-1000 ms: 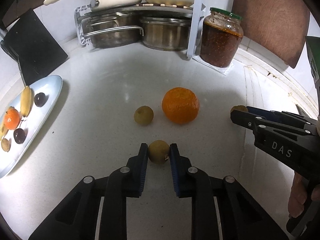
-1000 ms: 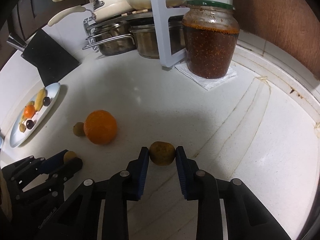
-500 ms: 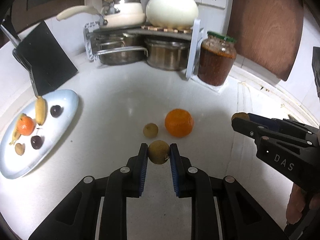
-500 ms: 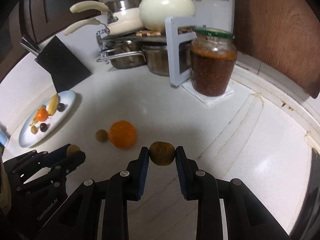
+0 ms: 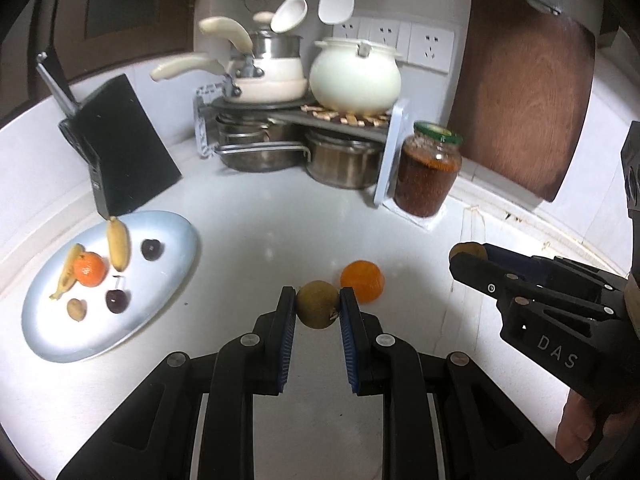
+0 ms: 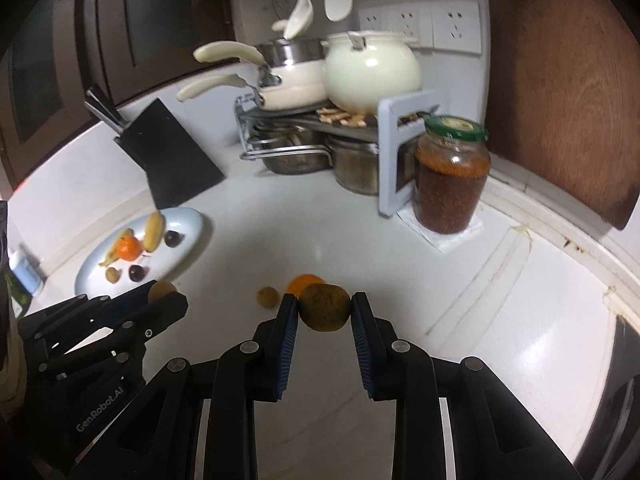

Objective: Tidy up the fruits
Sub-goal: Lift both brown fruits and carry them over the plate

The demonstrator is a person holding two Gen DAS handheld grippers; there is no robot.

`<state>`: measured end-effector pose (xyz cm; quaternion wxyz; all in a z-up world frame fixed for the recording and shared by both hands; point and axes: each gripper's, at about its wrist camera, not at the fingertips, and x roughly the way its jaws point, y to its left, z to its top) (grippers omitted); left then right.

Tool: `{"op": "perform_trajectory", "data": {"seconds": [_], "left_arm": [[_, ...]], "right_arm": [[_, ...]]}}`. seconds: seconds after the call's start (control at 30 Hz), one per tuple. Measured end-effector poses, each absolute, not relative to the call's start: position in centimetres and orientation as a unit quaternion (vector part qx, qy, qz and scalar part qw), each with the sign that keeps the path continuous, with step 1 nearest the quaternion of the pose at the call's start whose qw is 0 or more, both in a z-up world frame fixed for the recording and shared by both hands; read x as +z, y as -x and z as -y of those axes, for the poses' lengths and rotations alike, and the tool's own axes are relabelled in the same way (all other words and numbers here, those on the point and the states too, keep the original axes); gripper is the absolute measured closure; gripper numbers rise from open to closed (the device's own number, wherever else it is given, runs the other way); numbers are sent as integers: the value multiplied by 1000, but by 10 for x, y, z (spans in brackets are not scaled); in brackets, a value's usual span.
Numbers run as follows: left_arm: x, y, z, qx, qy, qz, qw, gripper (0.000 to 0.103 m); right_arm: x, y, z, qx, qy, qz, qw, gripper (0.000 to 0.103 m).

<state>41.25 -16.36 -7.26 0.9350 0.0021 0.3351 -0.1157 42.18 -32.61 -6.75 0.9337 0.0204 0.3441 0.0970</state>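
Observation:
My left gripper (image 5: 317, 303) is shut on a small brown-green round fruit (image 5: 316, 314), held above the white counter. My right gripper (image 6: 325, 305) is shut on a similar, slightly larger brown fruit (image 6: 324, 314). Each gripper shows in the other's view: the right gripper (image 5: 466, 258) at the right, the left gripper (image 6: 168, 298) at the lower left, both with fruit at their tips. An orange (image 5: 362, 281) lies on the counter just beyond the held fruit. A third small brown fruit (image 6: 268, 296) lies beside the orange (image 6: 306, 281). A pale blue oval plate (image 5: 160, 280) at the left holds bananas, an orange, dark cherries and a small brown fruit.
A black knife block (image 5: 120, 148) stands behind the plate (image 6: 184, 236). A rack with steel pots (image 5: 300, 152) and a cream pot fills the back corner. A green-lidded jar of red paste (image 5: 426, 176) stands right of it. A brown cutting board (image 5: 524, 88) leans on the wall.
Both grippers have risen off the counter with their fruits and tilted up. The orange and loose fruit now look smaller and lower, and more of the wall shows.

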Motion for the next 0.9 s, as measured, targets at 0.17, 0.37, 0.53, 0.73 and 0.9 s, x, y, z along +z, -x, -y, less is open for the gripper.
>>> {"op": "perform_trajectory", "data": {"seconds": [0.17,0.37,0.53,0.73,0.9], "left_arm": [[-59,-401,149,-109,3,-318,942,81],[-44,-391,128,-94,10,-300,949,80],[-34,-384,109,-81,15,-287,954,80],[-25,-377,85,-65,22,-274,959,81],[-20,-373,65,-51,26,-268,962,81]], "right_arm": [[-54,-416,313,111,-16,-329,938,74],[-39,-409,292,128,-11,-312,941,74],[-28,-406,273,144,-7,-298,943,74],[-18,-405,248,162,-2,-286,945,74],[-13,-405,229,173,1,-279,944,74]]}}
